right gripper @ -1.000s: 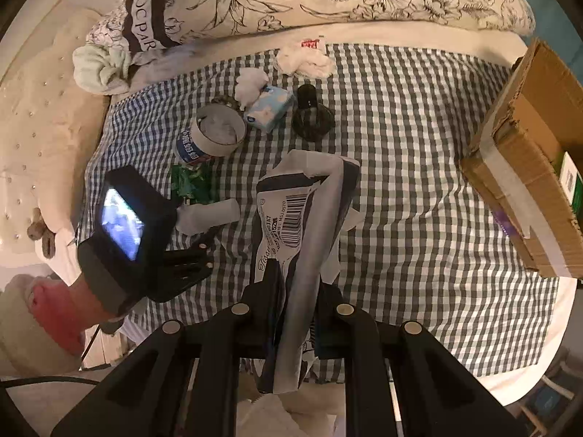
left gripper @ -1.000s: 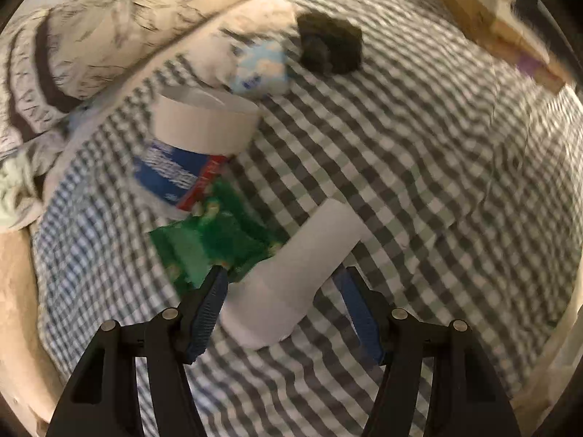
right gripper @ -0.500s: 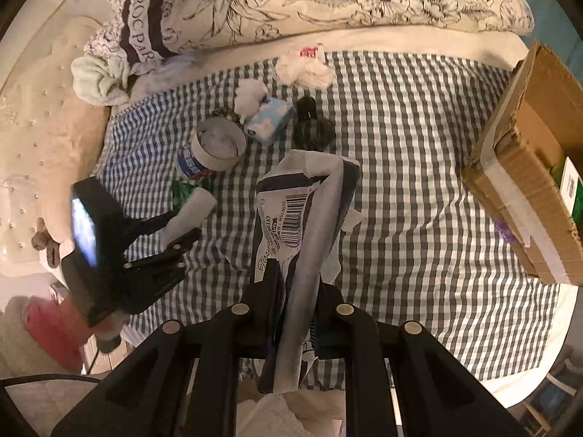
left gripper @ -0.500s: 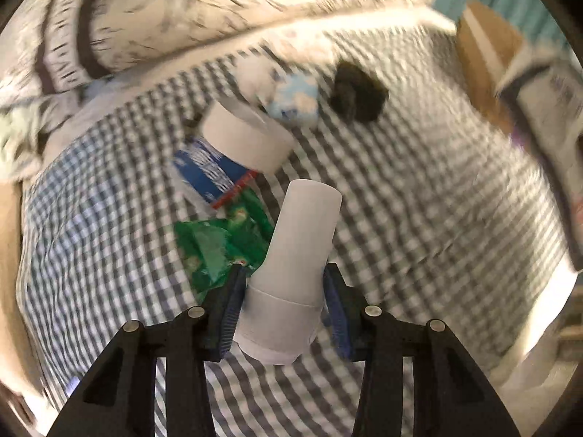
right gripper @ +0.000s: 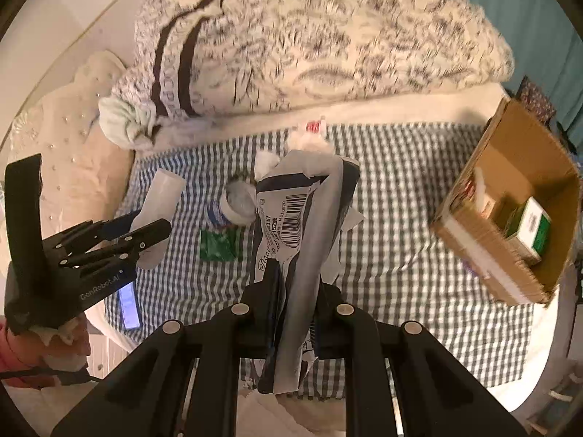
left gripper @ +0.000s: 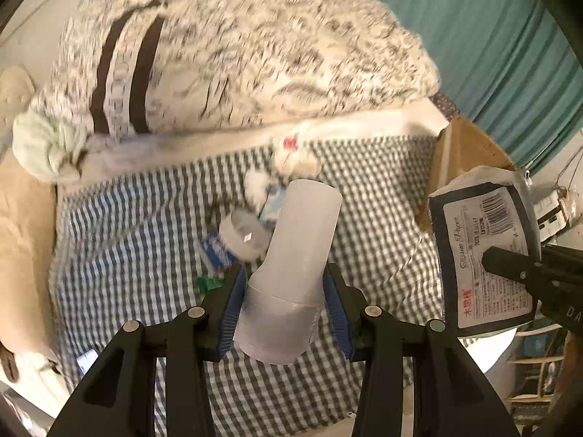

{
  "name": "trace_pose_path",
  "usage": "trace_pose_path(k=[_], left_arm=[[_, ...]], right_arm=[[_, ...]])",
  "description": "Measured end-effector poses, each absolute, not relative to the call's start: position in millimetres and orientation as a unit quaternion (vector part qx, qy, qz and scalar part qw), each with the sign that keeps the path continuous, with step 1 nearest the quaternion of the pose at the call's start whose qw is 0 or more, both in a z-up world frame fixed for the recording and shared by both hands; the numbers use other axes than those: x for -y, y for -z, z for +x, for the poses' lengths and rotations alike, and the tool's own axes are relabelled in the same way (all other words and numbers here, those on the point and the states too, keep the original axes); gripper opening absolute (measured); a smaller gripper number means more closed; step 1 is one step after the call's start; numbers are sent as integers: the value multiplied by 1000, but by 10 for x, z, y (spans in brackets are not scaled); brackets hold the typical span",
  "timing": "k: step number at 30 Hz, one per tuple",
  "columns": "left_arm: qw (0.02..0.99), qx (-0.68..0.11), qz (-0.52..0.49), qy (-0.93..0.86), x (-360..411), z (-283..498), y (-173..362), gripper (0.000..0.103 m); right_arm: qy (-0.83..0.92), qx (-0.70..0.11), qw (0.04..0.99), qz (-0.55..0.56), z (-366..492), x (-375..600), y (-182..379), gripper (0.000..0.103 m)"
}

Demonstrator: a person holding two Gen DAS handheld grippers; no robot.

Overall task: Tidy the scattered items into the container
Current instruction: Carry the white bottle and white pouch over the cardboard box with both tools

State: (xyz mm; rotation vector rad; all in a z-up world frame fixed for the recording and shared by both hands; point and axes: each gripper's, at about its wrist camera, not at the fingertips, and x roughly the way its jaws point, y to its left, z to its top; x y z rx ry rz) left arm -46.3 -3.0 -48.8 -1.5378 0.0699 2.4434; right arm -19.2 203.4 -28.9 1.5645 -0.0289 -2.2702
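Note:
My left gripper (left gripper: pixel 284 302) is shut on a stack of white paper cups (left gripper: pixel 295 266), held high above the checked bedspread (left gripper: pixel 145 225); the same gripper (right gripper: pixel 145 229) and cups (right gripper: pixel 160 196) show at the left of the right wrist view. My right gripper (right gripper: pixel 291 291) is shut on a crumpled dark tissue-paper wrapper (right gripper: pixel 295 225) with a barcode, also seen as the wrapper (left gripper: pixel 488 255) at the right of the left wrist view. An open cardboard box (right gripper: pixel 510 218) stands at the bed's right edge with packets inside. A blue-and-white tub (right gripper: pixel 237 204), a green packet (right gripper: pixel 218 245) and white tissues (right gripper: pixel 309 134) lie on the bed.
A floral duvet (right gripper: pixel 328 43) is heaped along the far side, with a pale green cloth (right gripper: pixel 120 123) at its left end. A lit phone (right gripper: pixel 129 298) lies at the bed's near left edge. A teal curtain (left gripper: pixel 492 36) hangs at the right.
The left gripper closed on the white cups and lifted them well off the bedspread, rolling as it rose. The right gripper rose too, with the wrapper still in it.

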Motion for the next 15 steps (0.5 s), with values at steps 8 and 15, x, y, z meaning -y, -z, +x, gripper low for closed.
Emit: trace_pose_path(k=[8,15], left_arm=[[154,-35,-508,-847,-523,-488,161,44],[188,-46,-512,-837,-1182,-538,162,44]], right_arm=[[836,21,175,519,-196,-2448,-84,14],[849,39,135,509,-292,-3061,-155,14]])
